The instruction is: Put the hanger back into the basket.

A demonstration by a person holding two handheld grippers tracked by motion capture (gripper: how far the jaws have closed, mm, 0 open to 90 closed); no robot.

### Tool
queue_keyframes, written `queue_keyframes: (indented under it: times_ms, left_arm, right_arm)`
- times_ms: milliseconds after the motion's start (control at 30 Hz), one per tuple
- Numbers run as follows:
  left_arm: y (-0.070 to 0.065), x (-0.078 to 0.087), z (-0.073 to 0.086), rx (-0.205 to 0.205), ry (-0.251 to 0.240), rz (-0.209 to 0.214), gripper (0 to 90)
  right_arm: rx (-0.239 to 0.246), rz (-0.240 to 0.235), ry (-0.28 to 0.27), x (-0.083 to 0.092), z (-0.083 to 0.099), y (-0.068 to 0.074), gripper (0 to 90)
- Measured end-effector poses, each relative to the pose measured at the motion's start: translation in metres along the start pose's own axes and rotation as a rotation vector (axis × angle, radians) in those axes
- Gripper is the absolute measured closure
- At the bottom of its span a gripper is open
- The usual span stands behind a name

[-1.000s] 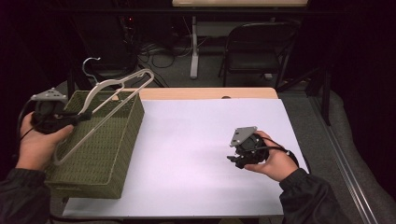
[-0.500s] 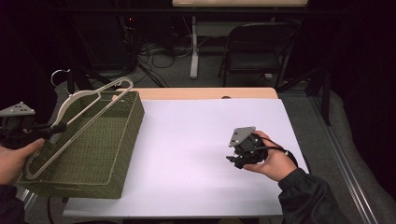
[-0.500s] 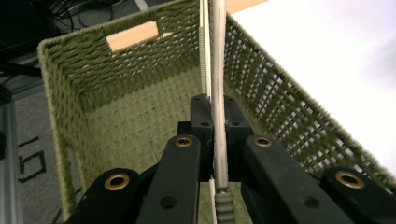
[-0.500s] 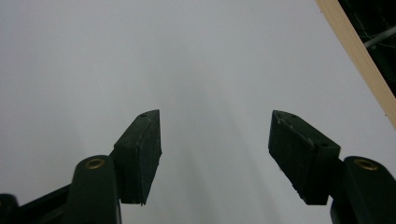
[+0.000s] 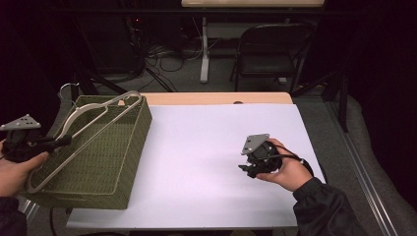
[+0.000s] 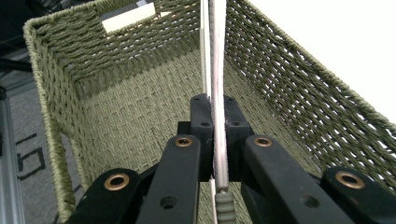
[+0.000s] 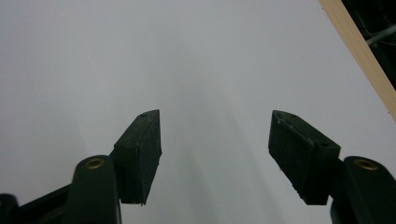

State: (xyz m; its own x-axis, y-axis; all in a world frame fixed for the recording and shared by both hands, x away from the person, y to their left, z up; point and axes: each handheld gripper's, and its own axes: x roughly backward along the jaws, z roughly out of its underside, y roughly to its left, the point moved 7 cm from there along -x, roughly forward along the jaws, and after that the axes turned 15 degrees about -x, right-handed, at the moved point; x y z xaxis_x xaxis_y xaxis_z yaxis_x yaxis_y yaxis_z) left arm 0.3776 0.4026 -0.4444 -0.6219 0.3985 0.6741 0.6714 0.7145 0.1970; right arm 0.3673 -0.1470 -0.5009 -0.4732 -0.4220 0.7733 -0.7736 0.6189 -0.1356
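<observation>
Gripping the clothes hanger (image 5: 93,125) with the left gripper (image 5: 61,142), we have its two black jaws pressed against a thin pale bar of the hanger; in the left gripper view the bar (image 6: 218,107) runs straight up between the pads, clamped from both sides, with a ribbed grey section visible just below the grip. The hanger lies tilted over the woven green basket (image 5: 125,162) — its hook end (image 5: 66,91) points toward the far left corner of the basket, and its long bar slants down toward the near left edge. From the high view we cannot tell whether the hanger touches the basket rim. The left gripper view looks along the inside of the basket (image 6: 116,112), with a pale label (image 6: 128,17) on its far wall.

The basket stands on the left part of the white table surface (image 5: 211,147), with its left side at the table's left edge.

Our right gripper (image 5: 248,169) rests in the right hand (image 5: 285,169) on the right part of the table, well apart from the basket. Its jaws are spread wide — the right gripper view shows the two pads (image 7: 142,154) standing far apart over bare white surface, with nothing between them. A wooden strip (image 5: 221,98) borders the far side of the white surface.
</observation>
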Motion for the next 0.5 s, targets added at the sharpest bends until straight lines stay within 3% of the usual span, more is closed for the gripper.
queue_keyframes:
  times_ms: [300, 500]
  left_arm:
    - [0.002, -0.010, 0.012, 0.007, 0.021, 0.014, 86.9]
    - [0.001, -0.020, 0.014, 0.004, 0.005, 0.017, 86.9]
  right_arm:
    - [0.000, 0.000, 0.003, -0.001, 0.001, 0.000, 34.3]
    - [0.005, -0.005, 0.003, -0.003, 0.000, 0.001, 34.3]
